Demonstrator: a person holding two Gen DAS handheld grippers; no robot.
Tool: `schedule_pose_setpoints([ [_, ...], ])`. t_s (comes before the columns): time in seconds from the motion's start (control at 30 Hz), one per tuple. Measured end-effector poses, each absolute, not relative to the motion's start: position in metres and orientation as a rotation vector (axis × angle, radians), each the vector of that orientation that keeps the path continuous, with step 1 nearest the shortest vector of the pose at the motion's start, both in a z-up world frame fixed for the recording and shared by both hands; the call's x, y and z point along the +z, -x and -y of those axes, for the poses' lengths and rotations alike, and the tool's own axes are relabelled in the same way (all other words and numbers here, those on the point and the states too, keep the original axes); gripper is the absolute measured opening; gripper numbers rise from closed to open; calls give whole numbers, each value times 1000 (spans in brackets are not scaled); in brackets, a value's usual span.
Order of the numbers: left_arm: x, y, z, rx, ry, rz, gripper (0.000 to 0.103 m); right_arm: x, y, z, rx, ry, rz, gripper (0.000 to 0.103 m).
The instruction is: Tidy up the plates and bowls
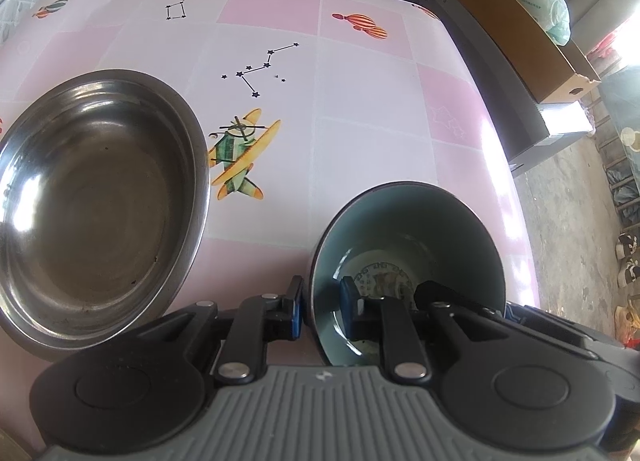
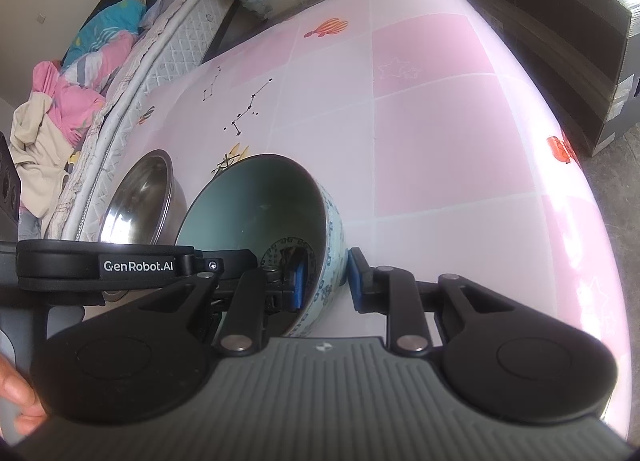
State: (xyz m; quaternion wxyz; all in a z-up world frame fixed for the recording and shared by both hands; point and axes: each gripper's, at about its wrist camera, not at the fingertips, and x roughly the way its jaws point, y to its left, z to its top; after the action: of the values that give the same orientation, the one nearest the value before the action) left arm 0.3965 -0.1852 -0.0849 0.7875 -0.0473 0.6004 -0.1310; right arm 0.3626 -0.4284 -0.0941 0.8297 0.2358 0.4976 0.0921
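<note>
A ceramic bowl, teal inside and pale blue patterned outside, sits low over the pink tablecloth. Both grippers hold it from opposite sides. My left gripper is shut on its near-left rim, one blue pad inside and one outside. My right gripper is shut on the opposite wall in the same way. The left gripper's black body shows in the right wrist view. A wide steel bowl stands empty just left of the ceramic bowl. Whether the ceramic bowl touches the table I cannot tell.
The table's right edge drops to a dark box and a cardboard carton. A mattress with heaped bedding runs along the table's left side. A person's hand shows at the lower left.
</note>
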Motion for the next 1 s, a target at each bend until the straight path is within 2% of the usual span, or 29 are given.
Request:
schedule_pose_setpoints([
  [1.0, -74, -394, 183, -296, 103, -1269, 19, -89, -363, 428, 189, -495, -1050, 22],
])
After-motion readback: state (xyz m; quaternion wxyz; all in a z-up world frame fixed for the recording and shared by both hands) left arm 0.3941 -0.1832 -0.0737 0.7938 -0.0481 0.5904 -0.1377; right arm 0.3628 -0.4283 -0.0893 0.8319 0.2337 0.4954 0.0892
